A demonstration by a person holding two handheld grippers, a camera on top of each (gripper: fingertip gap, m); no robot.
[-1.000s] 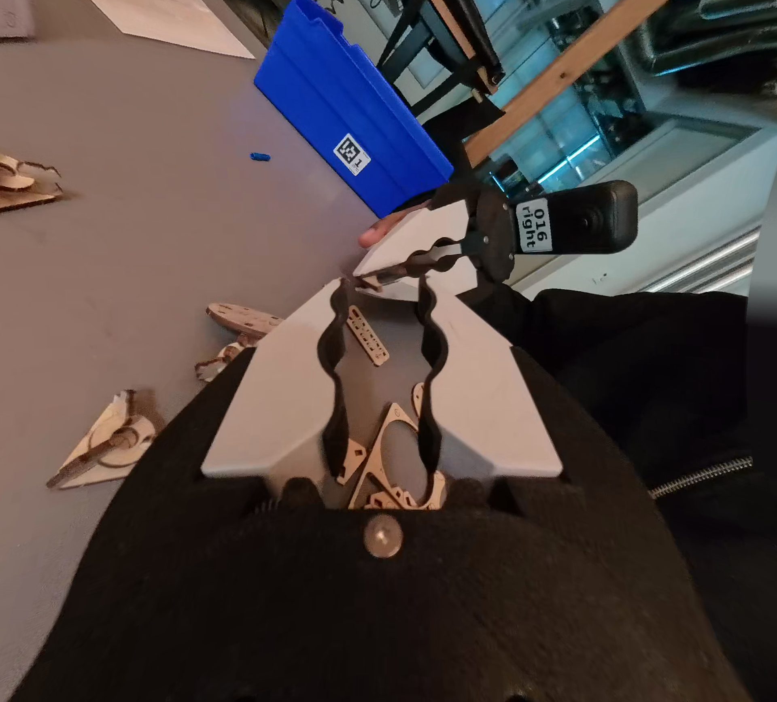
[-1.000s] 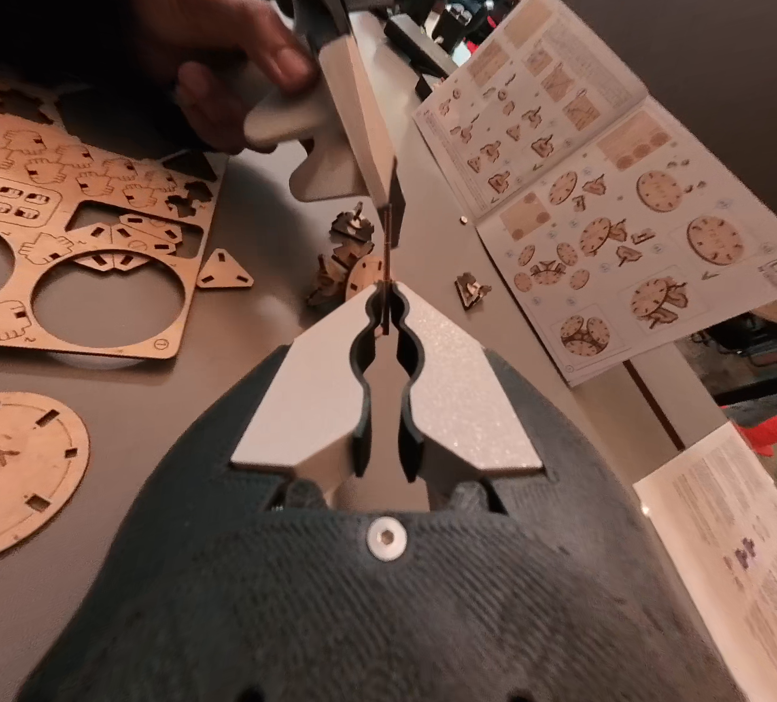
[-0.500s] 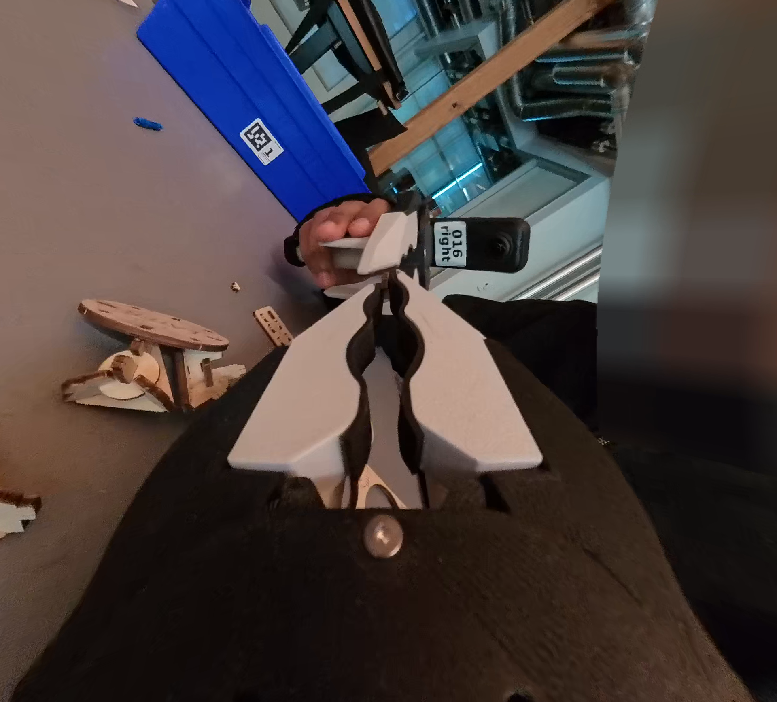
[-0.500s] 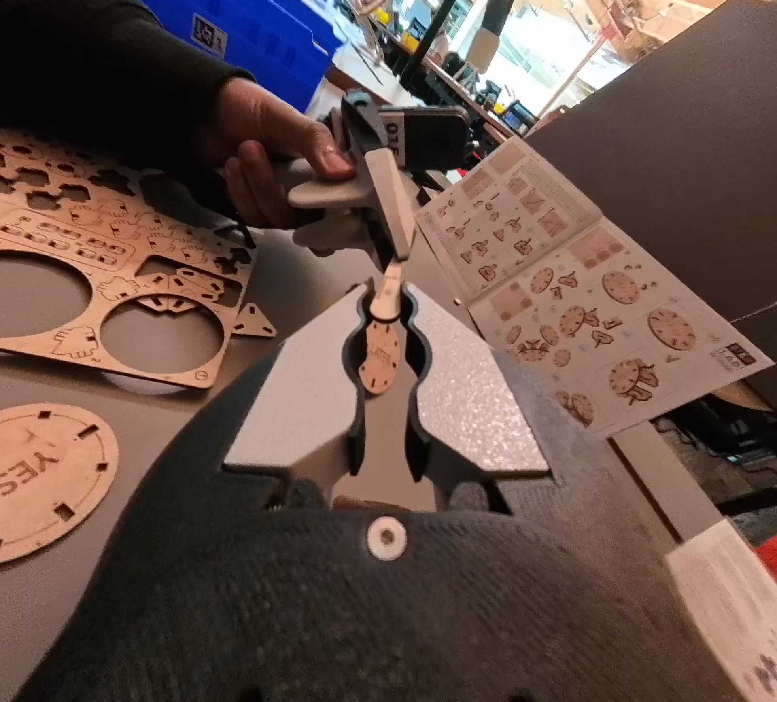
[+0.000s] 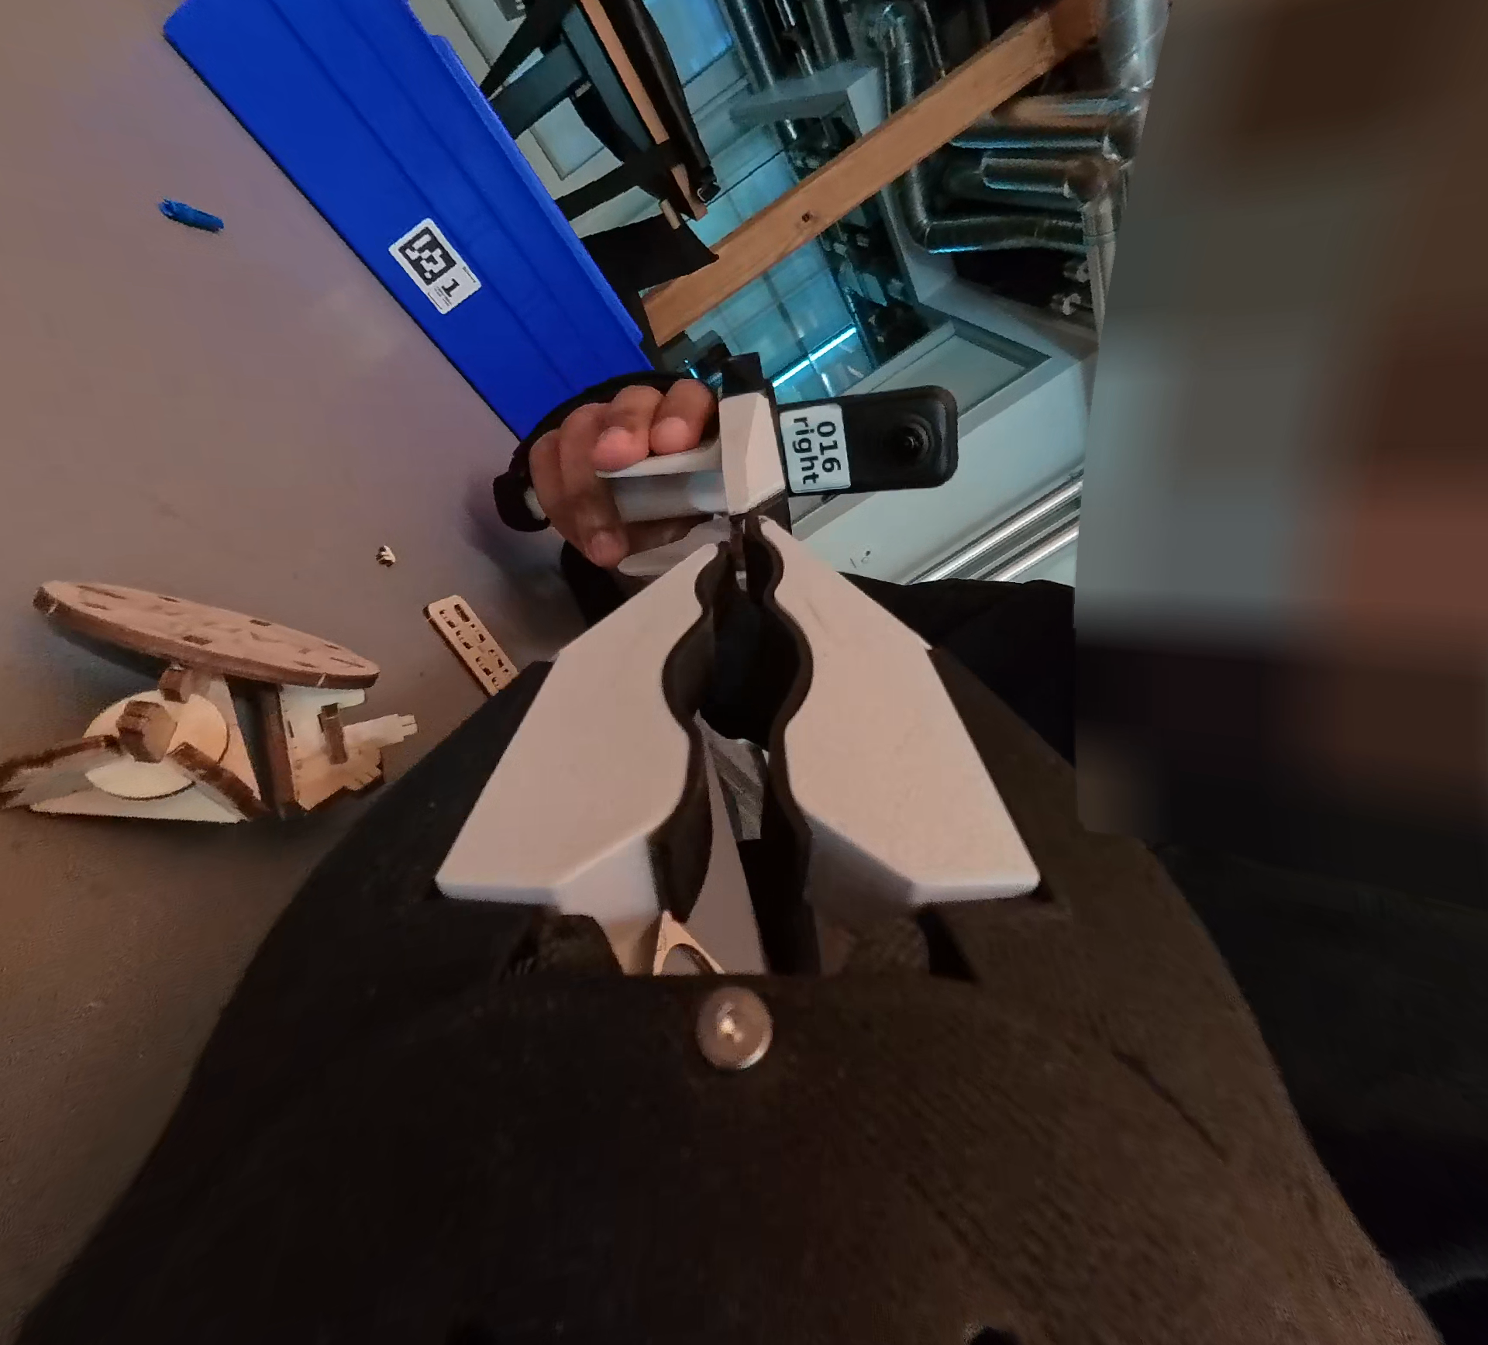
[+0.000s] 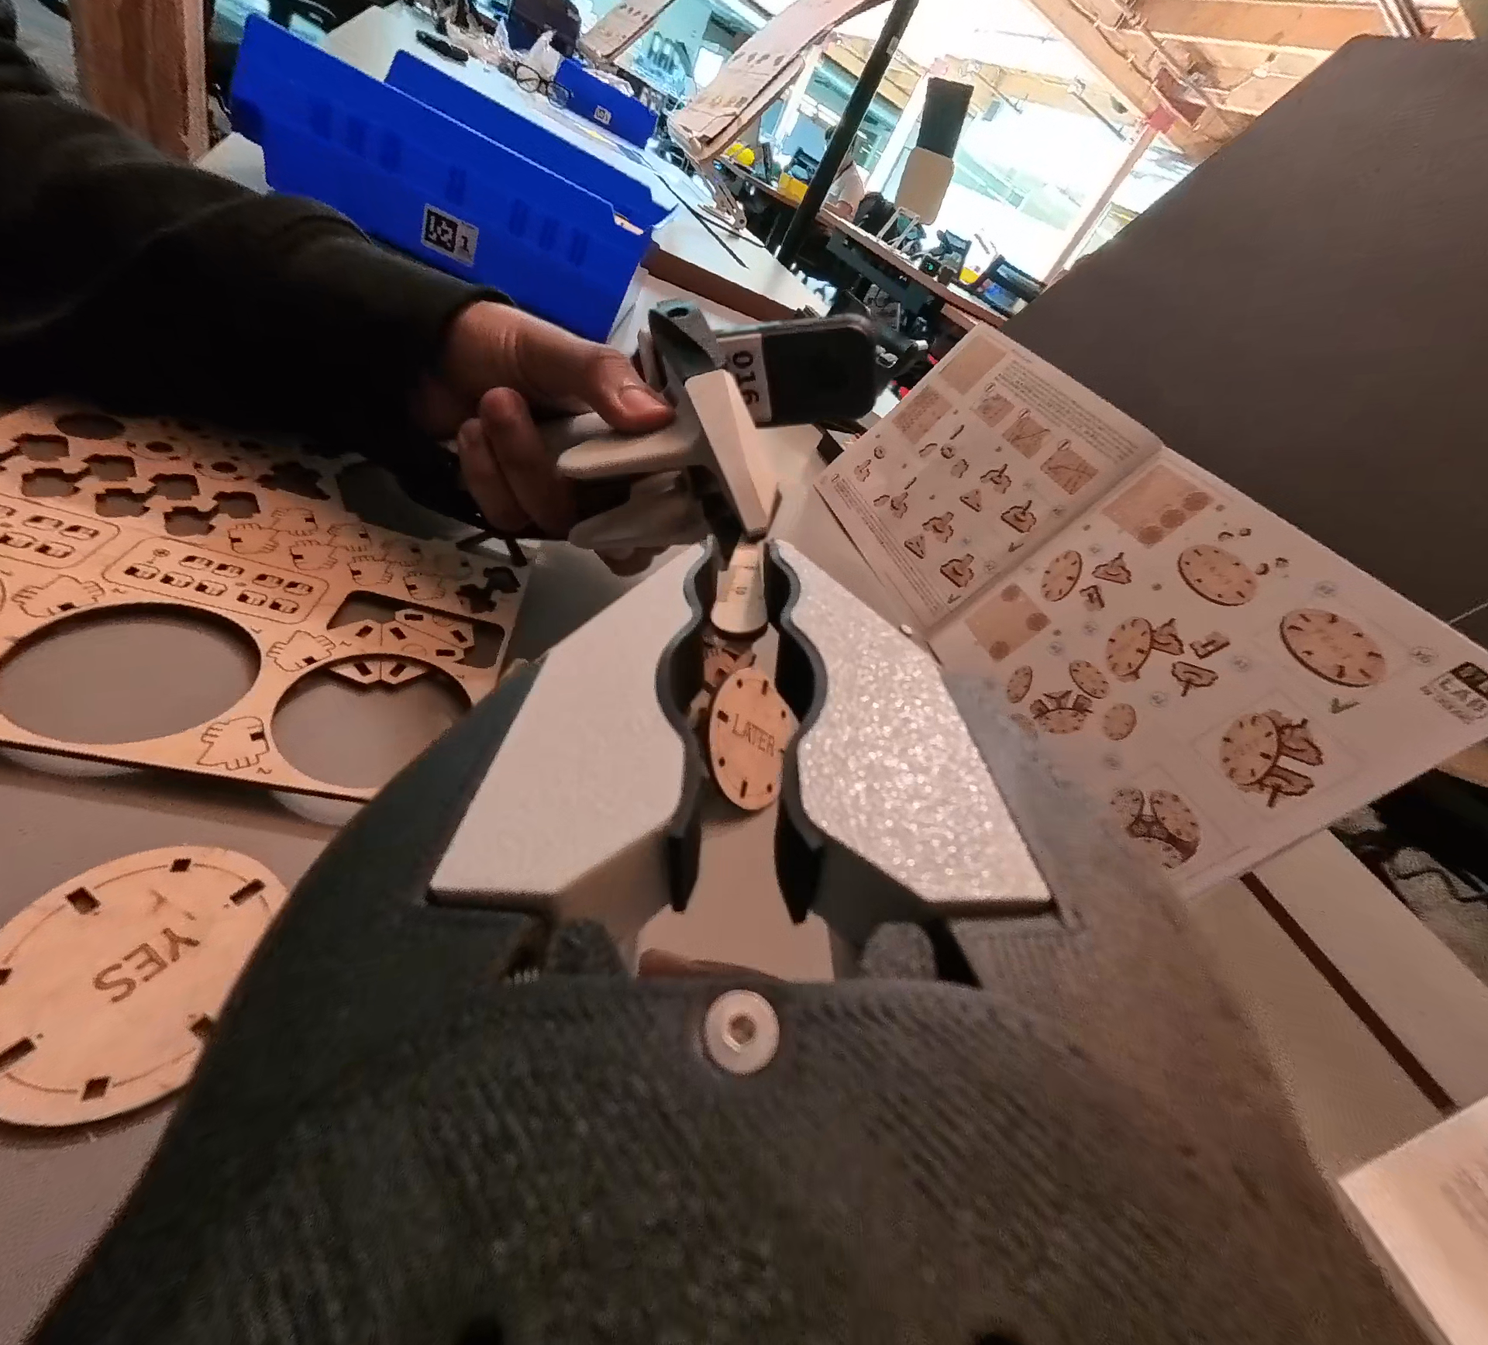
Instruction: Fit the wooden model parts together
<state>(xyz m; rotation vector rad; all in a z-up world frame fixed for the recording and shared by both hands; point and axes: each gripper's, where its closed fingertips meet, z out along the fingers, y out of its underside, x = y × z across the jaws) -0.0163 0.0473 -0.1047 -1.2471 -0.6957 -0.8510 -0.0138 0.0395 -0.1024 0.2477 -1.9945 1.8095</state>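
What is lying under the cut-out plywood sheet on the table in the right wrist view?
Through the plywood sheet's round cut-outs only grey table shows. A pale edge peeks out below its near rim; the rest underneath is covered.

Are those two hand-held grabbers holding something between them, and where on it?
Both hold one small flat pale wooden strip. The left gripper pinches its far end; the right gripper has its fingers on the edges just below.

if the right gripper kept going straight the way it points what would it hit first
Most likely the left gripper: its closed white fingers sit right at the right gripper's tips, around a small pale wooden strip. Depth is hard to judge, but the two look almost touching.
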